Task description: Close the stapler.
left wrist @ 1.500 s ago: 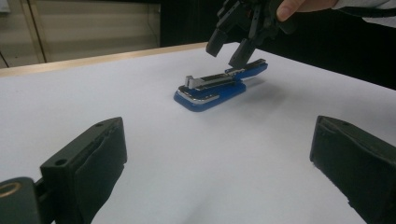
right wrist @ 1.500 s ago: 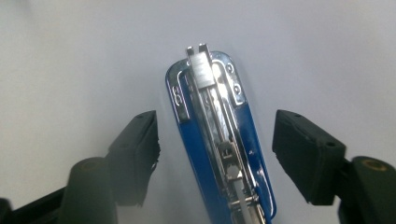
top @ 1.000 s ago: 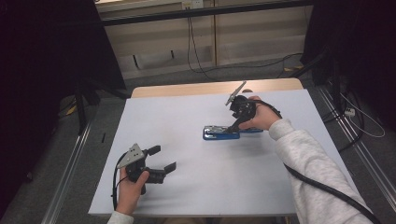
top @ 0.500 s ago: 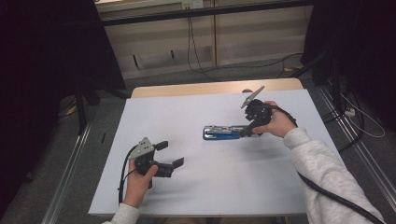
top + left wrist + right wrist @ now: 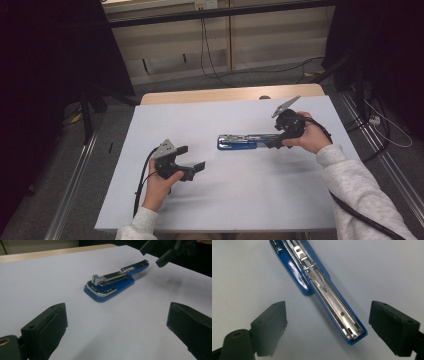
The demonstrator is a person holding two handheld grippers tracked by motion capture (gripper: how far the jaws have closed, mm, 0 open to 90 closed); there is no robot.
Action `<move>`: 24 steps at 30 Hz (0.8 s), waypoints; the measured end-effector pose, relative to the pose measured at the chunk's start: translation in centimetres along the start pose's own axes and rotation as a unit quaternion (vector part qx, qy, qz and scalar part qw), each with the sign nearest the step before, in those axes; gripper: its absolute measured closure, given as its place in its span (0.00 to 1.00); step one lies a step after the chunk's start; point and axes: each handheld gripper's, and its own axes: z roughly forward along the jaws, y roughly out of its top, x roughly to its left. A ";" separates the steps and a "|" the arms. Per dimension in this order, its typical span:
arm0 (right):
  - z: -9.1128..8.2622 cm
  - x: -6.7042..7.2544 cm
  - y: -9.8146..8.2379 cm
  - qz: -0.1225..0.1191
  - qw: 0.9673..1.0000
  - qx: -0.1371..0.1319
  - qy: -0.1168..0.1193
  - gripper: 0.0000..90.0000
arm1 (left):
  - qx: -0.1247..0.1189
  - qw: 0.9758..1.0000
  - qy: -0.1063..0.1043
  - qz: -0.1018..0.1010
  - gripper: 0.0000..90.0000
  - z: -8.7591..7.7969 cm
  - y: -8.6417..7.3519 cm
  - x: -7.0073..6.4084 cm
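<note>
Now my right tongs (image 5: pixel 274 143) have slid toward three o'clock, spread and empty at the blue stapler's (image 5: pixel 243 141) opened end. That stapler lies mid-tabletop (image 5: pixel 250 195). My left tongs (image 5: pixel 192 161), gaping too, have crept closer, probably to steady it.

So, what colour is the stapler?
Blue, with silver metal parts; the stapler shows best in the left gripper view.

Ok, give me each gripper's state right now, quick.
Left gripper: open, holding nothing, short of the blue stapler.
Right gripper: open, jaws either side of the stapler's end, not gripping.
</note>
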 end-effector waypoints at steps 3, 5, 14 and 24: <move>-0.2 -0.1 -0.8 0.007 1.000 -0.010 -0.008 0.17 | 0.009 1.000 0.006 -0.001 0.04 0.7 0.2 0.1; -0.3 -0.1 -1.3 0.016 1.000 -0.011 -0.011 0.17 | 0.014 1.000 0.010 0.003 0.04 1.0 0.5 0.2; -0.5 0.0 -3.4 0.038 0.999 -0.032 -0.016 0.19 | 0.037 0.999 0.028 0.003 0.23 2.6 1.2 0.5; -1.5 -0.6 -5.9 0.071 0.995 -0.051 -0.045 0.52 | 0.052 0.997 0.058 -0.029 0.74 4.9 1.6 1.4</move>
